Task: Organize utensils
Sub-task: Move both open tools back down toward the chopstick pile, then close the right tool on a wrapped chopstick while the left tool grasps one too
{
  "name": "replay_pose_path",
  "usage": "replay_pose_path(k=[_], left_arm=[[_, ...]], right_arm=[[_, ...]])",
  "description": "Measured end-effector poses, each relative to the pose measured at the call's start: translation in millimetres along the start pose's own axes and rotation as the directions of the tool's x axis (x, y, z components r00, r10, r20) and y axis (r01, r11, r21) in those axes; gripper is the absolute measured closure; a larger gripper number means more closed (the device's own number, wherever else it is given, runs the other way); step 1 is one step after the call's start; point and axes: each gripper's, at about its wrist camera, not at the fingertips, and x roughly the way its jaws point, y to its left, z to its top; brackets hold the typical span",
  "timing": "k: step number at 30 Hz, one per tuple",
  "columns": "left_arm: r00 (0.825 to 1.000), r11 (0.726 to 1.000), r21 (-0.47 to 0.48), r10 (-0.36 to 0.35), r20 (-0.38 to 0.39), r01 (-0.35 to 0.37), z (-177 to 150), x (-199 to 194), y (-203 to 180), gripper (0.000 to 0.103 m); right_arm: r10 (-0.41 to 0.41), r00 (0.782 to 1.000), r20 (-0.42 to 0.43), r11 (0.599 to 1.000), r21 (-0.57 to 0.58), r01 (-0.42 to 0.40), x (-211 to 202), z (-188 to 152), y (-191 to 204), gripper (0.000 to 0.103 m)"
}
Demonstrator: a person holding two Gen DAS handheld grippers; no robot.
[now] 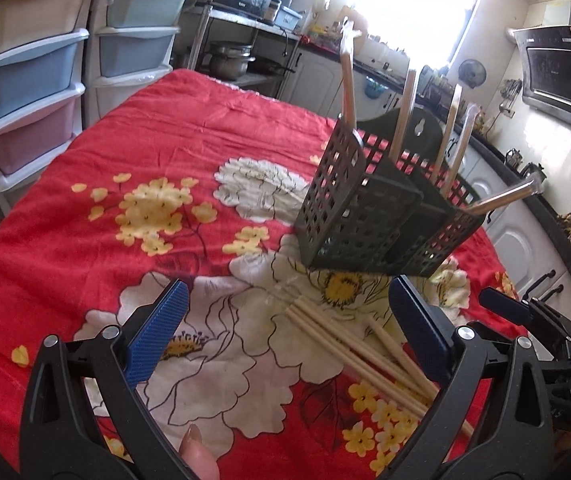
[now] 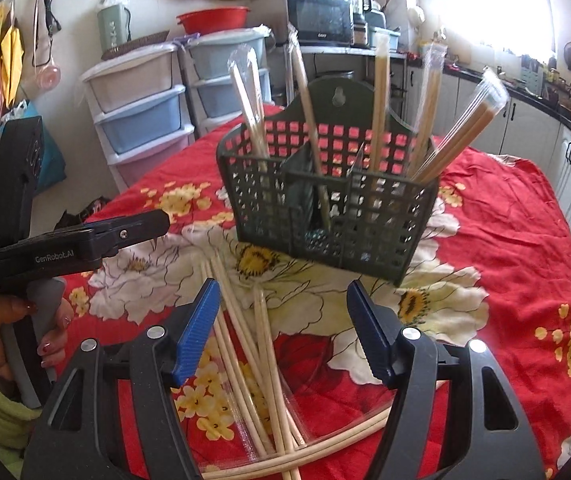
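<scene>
Chopsticks (image 2: 245, 344) lie loose in a crossed heap on the red floral worktop (image 2: 505, 240), just before the green utensil basket (image 2: 325, 208). Light, stiff, slippery: best pinched mid-shaft. Right gripper (image 2: 283, 334) and left gripper (image 1: 285, 332) both gape empty.

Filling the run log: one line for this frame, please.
phase: reaching | left gripper: open, empty | right gripper: open, empty | loose chopsticks: on red cloth | caddy: upright, holds wrapped chopsticks

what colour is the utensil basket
Dark green utensil basket, a square-holed grid; clearest in the right wrist view.
</scene>
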Motion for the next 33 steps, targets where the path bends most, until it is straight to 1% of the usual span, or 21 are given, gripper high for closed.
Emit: replay_pose_path(k=[4, 5, 7, 9, 10, 14, 16, 17, 19, 21, 25, 27, 28, 31, 33], left_arm=[[0.999, 1.0, -0.014, -0.002, -0.036, 0.002, -6, 7, 4, 0.011], [0.999, 1.0, -0.016, -0.004, -0.046, 0.003, -7, 8, 5, 0.011], [0.998, 1.0, -0.023, -0.004, -0.066, 0.003, -10, 12, 7, 0.011], [0.996, 0.999, -0.033, -0.014, -0.083, 0.011, -11, 15, 8, 0.019], [0.995, 0.999, -0.041, -0.022, -0.095, 0.018, -13, 17, 9, 0.021], [0.99, 0.997, -0.062, -0.044, -0.134, 0.036, -17, 25, 11, 0.035], [0.987, 0.996, -0.075, -0.059, -0.151, 0.049, -18, 28, 12, 0.038], [0.985, 0.995, -0.082, -0.069, -0.158, 0.056, -19, 29, 12, 0.041], [0.979, 0.991, -0.106, -0.1, -0.175, 0.082, -21, 33, 14, 0.044], [0.974, 0.987, -0.128, -0.125, -0.189, 0.102, -22, 36, 15, 0.049], [0.966, 0.979, -0.161, -0.158, -0.206, 0.126, -24, 42, 18, 0.051], [0.963, 0.976, -0.17, -0.17, -0.21, 0.135, -24, 44, 18, 0.054], [0.961, 0.975, -0.174, -0.176, -0.213, 0.14, -24, 46, 18, 0.055], [0.957, 0.972, -0.183, -0.188, -0.22, 0.149, -23, 50, 20, 0.06], [0.956, 0.968, -0.198, -0.195, -0.219, 0.152, -23, 53, 23, 0.067]], right_arm=[[0.008, 0.999, -0.038, 1.0, -0.011, -0.009, 10, -3, 2, 0.041], [0.014, 0.999, -0.05, 1.0, -0.013, -0.015, 13, -4, 2, 0.044], [0.023, 0.997, -0.071, 1.0, -0.012, -0.024, 18, -6, 2, 0.046], [0.035, 0.995, -0.093, 0.999, -0.009, -0.036, 25, -7, 2, 0.049], [0.036, 0.994, -0.104, 0.999, -0.01, -0.037, 29, -7, 3, 0.05], [0.037, 0.988, -0.15, 0.999, -0.022, -0.041, 42, -10, 4, 0.057], [0.04, 0.985, -0.166, 0.999, -0.029, -0.045, 49, -10, 5, 0.059], [0.034, 0.984, -0.177, 0.999, -0.031, -0.04, 53, -10, 5, 0.061], [0.036, 0.98, -0.197, 0.999, -0.027, -0.042, 60, -11, 4, 0.064], [0.029, 0.977, -0.213, 0.999, -0.024, -0.035, 66, -11, 3, 0.068], [0.031, 0.973, -0.231, 0.999, -0.007, -0.034, 74, -12, -1, 0.069], [0.024, 0.972, -0.234, 1.0, 0.002, -0.024, 76, -13, -4, 0.073], [0.024, 0.971, -0.236, 1.0, 0.007, -0.023, 77, -12, -5, 0.074], [0.031, 0.97, -0.24, 0.999, 0.038, -0.023, 80, -10, -10, 0.077], [0.036, 0.97, -0.239, 0.998, 0.054, -0.023, 80, -10, -14, 0.078]])
